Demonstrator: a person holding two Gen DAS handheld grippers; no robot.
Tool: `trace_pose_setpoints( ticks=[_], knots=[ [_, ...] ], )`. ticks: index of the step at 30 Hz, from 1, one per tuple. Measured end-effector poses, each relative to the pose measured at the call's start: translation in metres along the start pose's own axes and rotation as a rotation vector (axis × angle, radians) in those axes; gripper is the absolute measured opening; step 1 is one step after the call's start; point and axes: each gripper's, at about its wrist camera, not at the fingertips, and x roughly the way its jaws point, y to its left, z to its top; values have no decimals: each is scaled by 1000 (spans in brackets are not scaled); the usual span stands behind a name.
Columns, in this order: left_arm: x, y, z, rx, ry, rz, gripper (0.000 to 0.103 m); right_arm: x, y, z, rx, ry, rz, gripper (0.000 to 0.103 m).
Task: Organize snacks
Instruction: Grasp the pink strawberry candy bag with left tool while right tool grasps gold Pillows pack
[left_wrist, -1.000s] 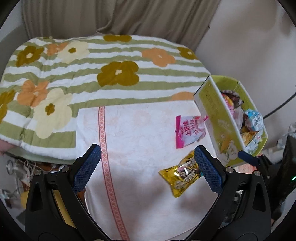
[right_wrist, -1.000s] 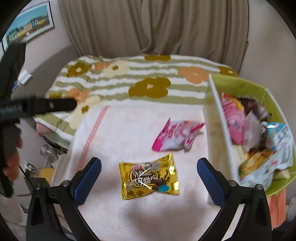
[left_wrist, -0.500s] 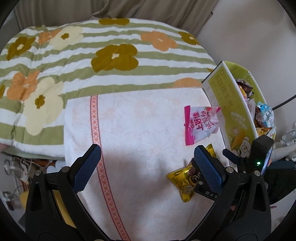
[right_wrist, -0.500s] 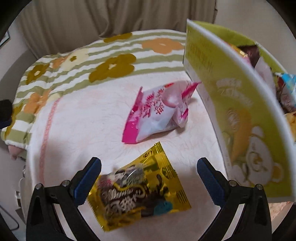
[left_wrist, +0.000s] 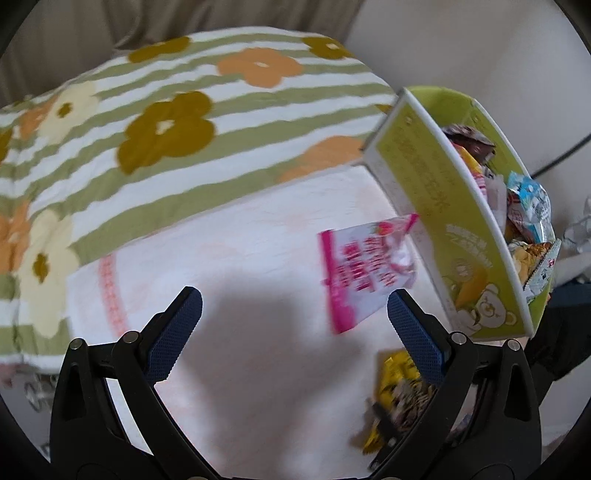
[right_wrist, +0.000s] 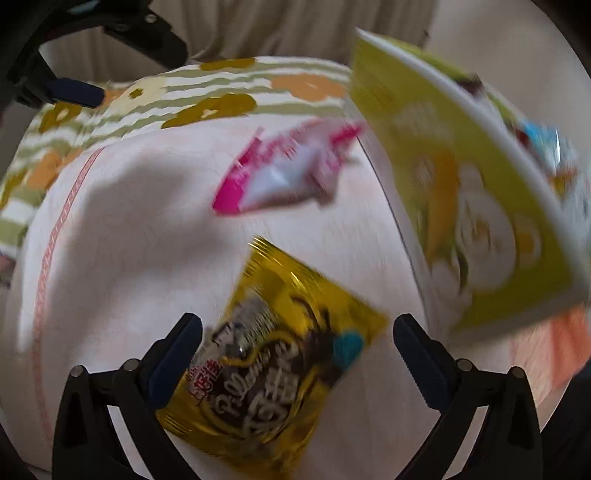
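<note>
A yellow snack packet (right_wrist: 280, 354) lies on the white cloth between the fingers of my open right gripper (right_wrist: 297, 332), which sits low over it; in the left wrist view the packet (left_wrist: 399, 398) is partly hidden behind my right finger. A pink and white snack packet (left_wrist: 364, 269) lies farther off beside the green box; it also shows in the right wrist view (right_wrist: 284, 173). My left gripper (left_wrist: 293, 308) is open and empty above the cloth, with the pink packet just beyond its right finger. The green snack box (left_wrist: 432, 206) holds several packets.
The white cloth (left_wrist: 229, 258) lies over a green-striped flowered blanket (left_wrist: 166, 122). The green box (right_wrist: 461, 177) stands at the right edge of the bed. Curtains and a wall stand behind. My left gripper shows in the right wrist view (right_wrist: 74, 90) at the upper left.
My right gripper has dropped closer onto the yellow packet, which now lies between its fingers. My left gripper has moved forward and right, toward the pink packet. Both views are blurred by motion.
</note>
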Motion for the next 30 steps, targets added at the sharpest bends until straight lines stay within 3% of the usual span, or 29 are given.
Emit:
trace_pose_setpoints(
  ticks=[7,14,18,23,27,30],
  knots=[
    [55,-49,15,52,74,-64,100,6,-17,-13,104,51,50,103],
    [97,-64,20,37,108,0,100,5,-14,-21,95,34,46,100],
    [111,-59,20,-31,125,-25,100,2,-11,-22,80,30,37,97],
    [120,-70,18,12,137,36,100,-4,4,-22,50,23,45,86],
    [118,-79,16,84,114,98,80,-7,9,-22,44,22,56,79],
    [114,-70,16,83,101,39,78,-12,10,-21,44,20,63,74]
  ],
)
